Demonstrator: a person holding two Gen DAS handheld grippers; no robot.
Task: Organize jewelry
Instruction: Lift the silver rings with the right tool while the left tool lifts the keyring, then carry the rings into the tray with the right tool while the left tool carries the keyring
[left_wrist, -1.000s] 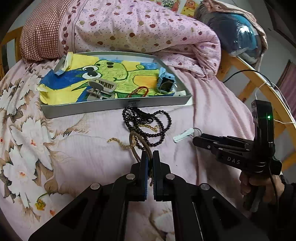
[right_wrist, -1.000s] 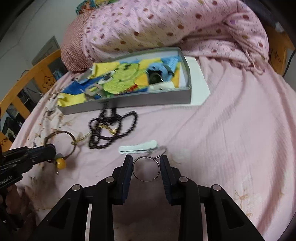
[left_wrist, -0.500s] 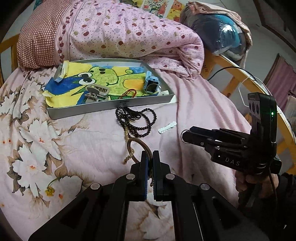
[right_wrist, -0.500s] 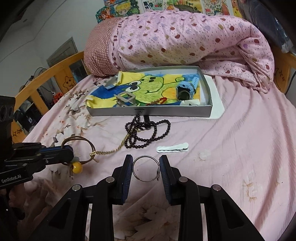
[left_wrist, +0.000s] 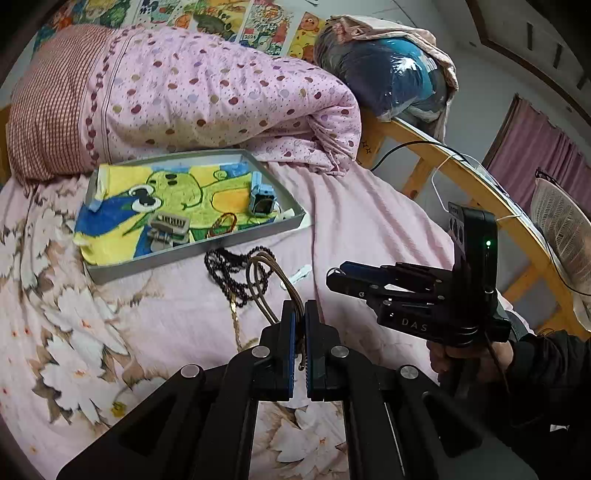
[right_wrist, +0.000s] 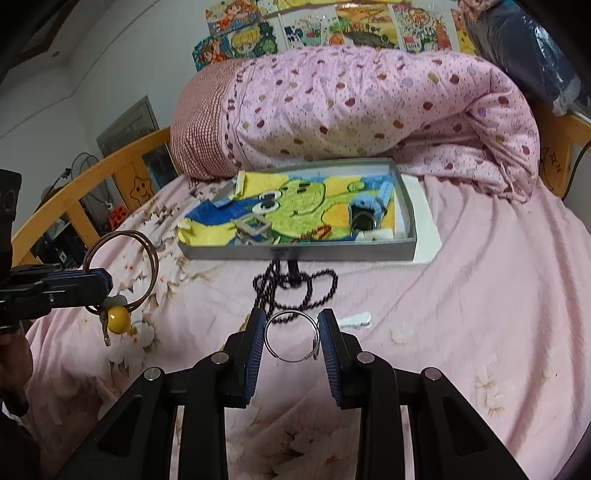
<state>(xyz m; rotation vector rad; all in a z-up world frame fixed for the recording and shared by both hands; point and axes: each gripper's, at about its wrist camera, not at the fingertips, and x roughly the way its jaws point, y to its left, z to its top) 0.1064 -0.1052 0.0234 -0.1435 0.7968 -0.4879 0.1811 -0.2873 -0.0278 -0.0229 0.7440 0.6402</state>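
Note:
My left gripper (left_wrist: 300, 314) is shut on a bronze wire bangle (left_wrist: 266, 284) and holds it above the bed; in the right wrist view the bangle (right_wrist: 147, 269) shows a yellow bead (right_wrist: 117, 319) hanging from it. My right gripper (right_wrist: 291, 332) is shut on a silver ring (right_wrist: 291, 338), lifted above the sheet. A grey tray (left_wrist: 207, 251) lined with a cartoon cloth holds a hair claw (left_wrist: 166, 229), a red band (left_wrist: 221, 223) and a blue watch (left_wrist: 260, 197). A black bead necklace (right_wrist: 295, 284) and a white clip (right_wrist: 354, 319) lie in front of it.
A rolled pink dotted quilt (left_wrist: 207, 96) and a checked pillow (left_wrist: 44, 118) lie behind the tray. A wooden bed rail (left_wrist: 461, 173) runs along the right side, with a fan (left_wrist: 561, 221) beyond it. The flowered sheet (left_wrist: 74, 350) spreads to the left.
Both grippers have risen from the bed with their loads. The bangle has come off the sheet and hangs in the left gripper. The ring stays between the right fingers.

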